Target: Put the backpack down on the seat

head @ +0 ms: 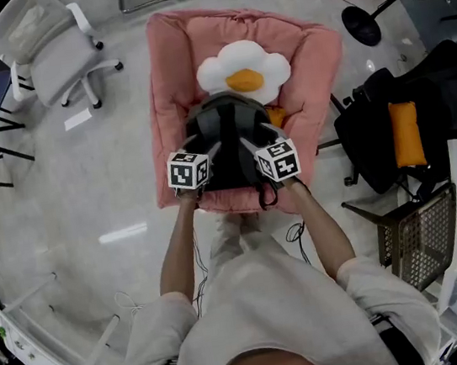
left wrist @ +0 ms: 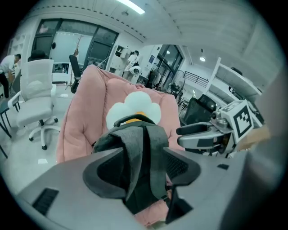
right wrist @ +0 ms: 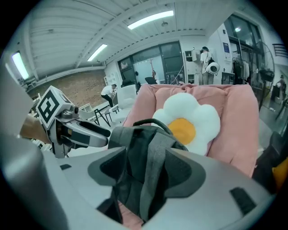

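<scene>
A dark grey backpack (head: 226,135) rests on the pink cushioned seat (head: 169,67), its top leaning against a fried-egg-shaped pillow (head: 241,69). My left gripper (head: 195,158) and right gripper (head: 268,150) are at the pack's near side, a little apart. In the left gripper view a grey shoulder strap (left wrist: 137,152) hangs loosely between the wide jaws of my left gripper (left wrist: 143,168), with gaps on both sides. In the right gripper view the other strap (right wrist: 153,161) runs between the spread jaws of my right gripper (right wrist: 148,173), and the pads are not pressing it. Both grippers are open.
A white office chair (head: 54,42) stands at the far left. To the right of the seat are a black chair with an orange cushion (head: 407,134), a mesh basket (head: 419,234) and a round fan base (head: 361,26). Cables lie on the floor near my feet.
</scene>
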### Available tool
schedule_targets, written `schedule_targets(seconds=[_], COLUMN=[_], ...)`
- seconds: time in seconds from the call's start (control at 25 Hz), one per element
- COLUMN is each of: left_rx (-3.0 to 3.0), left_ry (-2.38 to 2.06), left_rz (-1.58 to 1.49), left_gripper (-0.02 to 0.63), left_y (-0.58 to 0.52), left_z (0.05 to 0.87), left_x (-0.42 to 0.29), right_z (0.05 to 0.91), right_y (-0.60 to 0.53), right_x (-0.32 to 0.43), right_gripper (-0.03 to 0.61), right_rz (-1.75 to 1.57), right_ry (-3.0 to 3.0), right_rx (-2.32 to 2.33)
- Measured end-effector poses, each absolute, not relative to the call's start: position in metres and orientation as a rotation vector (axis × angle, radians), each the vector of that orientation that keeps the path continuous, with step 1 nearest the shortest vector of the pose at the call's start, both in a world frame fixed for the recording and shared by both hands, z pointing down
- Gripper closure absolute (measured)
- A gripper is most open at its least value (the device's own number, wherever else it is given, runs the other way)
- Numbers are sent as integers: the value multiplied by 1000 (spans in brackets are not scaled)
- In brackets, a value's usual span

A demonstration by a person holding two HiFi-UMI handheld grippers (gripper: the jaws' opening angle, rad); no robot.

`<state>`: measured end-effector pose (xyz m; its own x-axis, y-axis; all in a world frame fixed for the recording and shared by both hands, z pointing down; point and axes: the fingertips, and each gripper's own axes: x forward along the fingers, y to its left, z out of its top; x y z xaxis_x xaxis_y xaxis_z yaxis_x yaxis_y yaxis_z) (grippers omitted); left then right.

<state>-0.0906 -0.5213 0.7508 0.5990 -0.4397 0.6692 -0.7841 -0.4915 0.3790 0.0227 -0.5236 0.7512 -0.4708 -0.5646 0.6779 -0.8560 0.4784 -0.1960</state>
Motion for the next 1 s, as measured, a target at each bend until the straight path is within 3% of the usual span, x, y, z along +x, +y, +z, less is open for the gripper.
schedule_targets(seconds=[0.2,0.64,1.0], left_rx=[2204,2335,2395], left_ry=[-997,-1071,-1097], left_rz=[590,479,414], left_gripper=[357,555,589], left_y=[-504,-464,-437], left_z=[718,637,590], left_x=[-87,-77,-77], right_z=[714,646,598], right_y=[-507,-467,-441], right_x=[23,29,30], right_gripper=[378,569,580], right_rz=[655,551,482], right_ry=[-2255,-2331,-2408], right_rx=[1205,1240,1244])
